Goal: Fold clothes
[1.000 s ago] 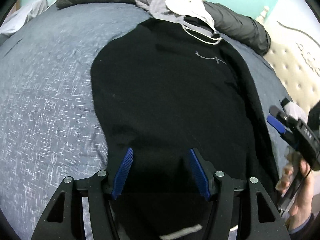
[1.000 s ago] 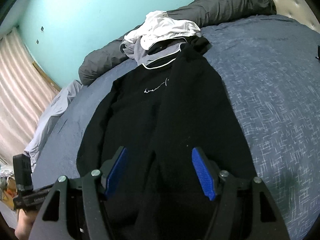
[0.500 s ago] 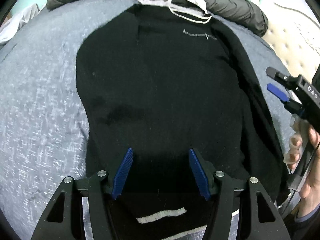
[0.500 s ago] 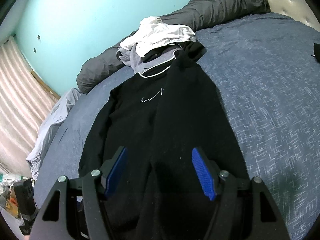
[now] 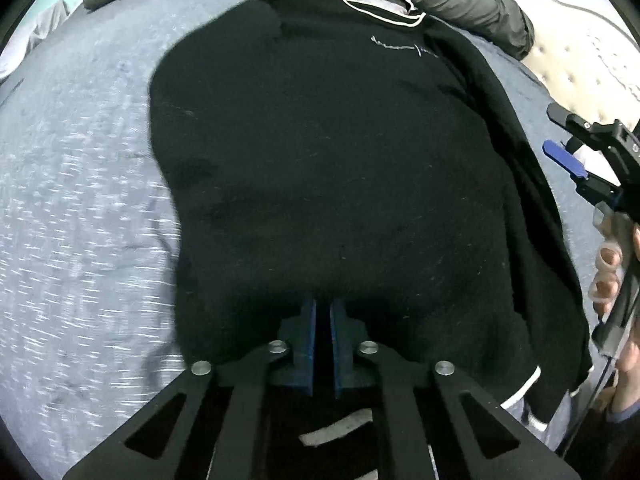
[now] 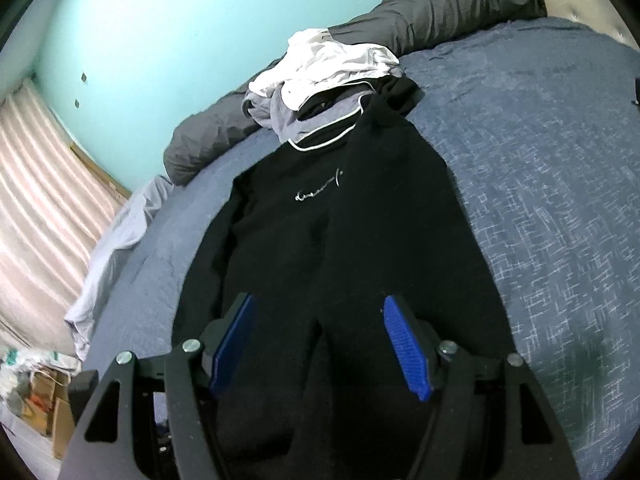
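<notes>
The left gripper (image 5: 322,312) has its blue pads pressed together, pinching the black sweater (image 5: 340,168) near the hem. The sweater lies flat on the blue bedspread (image 5: 80,208), collar toward a heap of white and grey clothes (image 6: 332,68). The right gripper (image 6: 316,344) hovers with jaws spread over the sweater's folded-in side.

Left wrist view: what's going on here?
A person is folding a black sweatshirt with white trim spread on a blue-grey bedspread. The left gripper has closed at the sweatshirt's near hem, apparently pinching the fabric. The right gripper hovers open over the folded-in side of the garment, holding nothing. A heap of white and grey clothes waits beyond the collar.
</notes>
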Demonstrator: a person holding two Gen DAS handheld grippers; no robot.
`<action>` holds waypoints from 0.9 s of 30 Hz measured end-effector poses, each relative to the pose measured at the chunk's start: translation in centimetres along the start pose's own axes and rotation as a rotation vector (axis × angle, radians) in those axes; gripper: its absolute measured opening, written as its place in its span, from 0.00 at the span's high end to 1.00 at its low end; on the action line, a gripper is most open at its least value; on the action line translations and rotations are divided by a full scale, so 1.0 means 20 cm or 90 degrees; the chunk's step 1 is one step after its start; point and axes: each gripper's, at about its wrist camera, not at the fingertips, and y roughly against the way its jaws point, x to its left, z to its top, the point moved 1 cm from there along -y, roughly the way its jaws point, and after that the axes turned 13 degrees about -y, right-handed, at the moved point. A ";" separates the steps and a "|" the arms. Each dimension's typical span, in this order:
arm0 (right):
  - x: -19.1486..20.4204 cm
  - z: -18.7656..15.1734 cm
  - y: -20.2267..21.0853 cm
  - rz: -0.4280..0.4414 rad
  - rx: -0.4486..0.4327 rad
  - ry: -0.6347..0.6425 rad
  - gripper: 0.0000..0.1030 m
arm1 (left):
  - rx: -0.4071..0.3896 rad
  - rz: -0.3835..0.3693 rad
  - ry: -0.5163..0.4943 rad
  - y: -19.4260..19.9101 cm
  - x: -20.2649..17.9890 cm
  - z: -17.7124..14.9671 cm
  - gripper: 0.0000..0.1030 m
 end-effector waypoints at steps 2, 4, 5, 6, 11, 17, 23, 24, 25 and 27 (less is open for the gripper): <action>0.00 0.00 0.00 -0.003 -0.001 0.000 0.34 | -0.015 0.010 0.002 0.08 0.04 0.00 0.95; -0.02 0.01 0.00 0.000 -0.001 -0.011 0.34 | -0.030 0.023 0.008 0.17 0.10 0.00 0.96; -0.02 0.01 0.00 0.000 -0.001 -0.013 0.34 | -0.038 0.030 0.012 0.21 0.13 0.00 0.96; -0.02 0.01 0.00 0.000 -0.003 -0.012 0.34 | -0.044 0.037 0.017 0.26 0.18 0.00 0.96; -0.02 0.01 0.01 0.000 -0.005 -0.012 0.34 | -0.057 0.085 0.048 0.46 0.46 0.00 0.96; -0.02 0.01 0.00 -0.002 -0.002 -0.012 0.34 | -0.054 0.147 0.081 0.61 0.83 0.02 0.96; -0.02 0.00 -0.02 -0.002 0.004 -0.010 0.34 | -0.039 0.213 0.149 0.66 1.24 0.04 0.96; -0.02 0.00 -0.03 -0.003 0.004 -0.009 0.34 | -0.042 0.222 0.163 0.67 1.30 0.04 0.96; -0.02 -0.01 -0.03 -0.004 0.004 -0.009 0.34 | -0.045 0.232 0.178 0.68 1.37 0.05 0.95; -0.02 -0.01 -0.03 -0.006 0.004 -0.008 0.34 | -0.049 0.248 0.206 0.67 1.49 0.06 0.93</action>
